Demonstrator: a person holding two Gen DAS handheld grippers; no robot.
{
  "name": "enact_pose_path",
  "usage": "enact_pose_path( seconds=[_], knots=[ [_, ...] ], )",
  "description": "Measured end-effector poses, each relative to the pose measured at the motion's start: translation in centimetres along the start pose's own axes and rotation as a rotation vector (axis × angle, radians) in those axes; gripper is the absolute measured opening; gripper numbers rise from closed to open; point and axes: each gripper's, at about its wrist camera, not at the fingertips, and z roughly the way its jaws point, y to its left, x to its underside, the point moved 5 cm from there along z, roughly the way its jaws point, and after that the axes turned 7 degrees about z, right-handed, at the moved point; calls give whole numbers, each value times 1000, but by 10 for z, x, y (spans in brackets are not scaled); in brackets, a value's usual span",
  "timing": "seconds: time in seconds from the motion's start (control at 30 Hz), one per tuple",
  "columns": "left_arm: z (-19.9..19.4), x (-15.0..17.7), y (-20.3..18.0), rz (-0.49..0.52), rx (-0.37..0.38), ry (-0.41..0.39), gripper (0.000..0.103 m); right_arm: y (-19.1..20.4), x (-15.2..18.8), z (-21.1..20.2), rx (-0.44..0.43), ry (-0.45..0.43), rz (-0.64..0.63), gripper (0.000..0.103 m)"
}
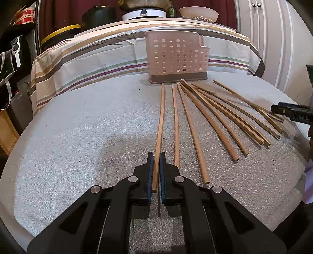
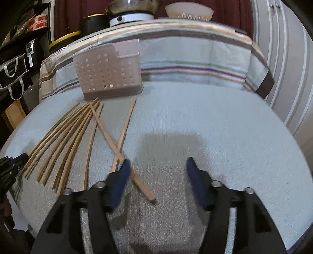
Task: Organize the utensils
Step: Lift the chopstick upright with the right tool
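Several wooden chopsticks [image 1: 215, 115] lie fanned out on the grey foam mat [image 1: 88, 127] in front of a pink perforated utensil holder [image 1: 176, 56]. My left gripper [image 1: 156, 156] is shut on the near end of the leftmost chopstick [image 1: 160, 121]. In the right wrist view the holder [image 2: 107, 72] stands at the back left and the chopsticks [image 2: 64, 140] lie to the left. My right gripper [image 2: 156, 168] is open and empty; one chopstick [image 2: 137, 179] lies crossed under its left finger [image 2: 119, 185]. The right gripper also shows in the left wrist view [image 1: 291, 111] at the right edge.
A striped cloth [image 1: 97, 58] covers the back of the table. A white bowl [image 1: 198, 12], a white appliance [image 1: 143, 13] and black containers [image 1: 97, 17] stand behind it. A white cabinet [image 1: 273, 39] is at the right, dark shelves [image 1: 13, 58] at the left.
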Motion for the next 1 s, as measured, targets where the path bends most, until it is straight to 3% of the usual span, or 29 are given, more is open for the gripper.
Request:
enact_pose_path(
  seconds=[0.27, 0.33, 0.43, 1.0],
  knots=[
    [0, 0, 1, 0, -2, 3, 7, 9, 6, -1, -42, 11, -42, 52],
    [0, 0, 1, 0, -2, 3, 7, 10, 9, 0, -53, 24, -55, 27],
    [0, 0, 1, 0, -1, 3, 7, 12, 13, 2, -83, 42, -60, 20],
    [0, 1, 4, -11, -2, 2, 7, 21, 19, -8, -121, -26, -84, 13]
  ],
)
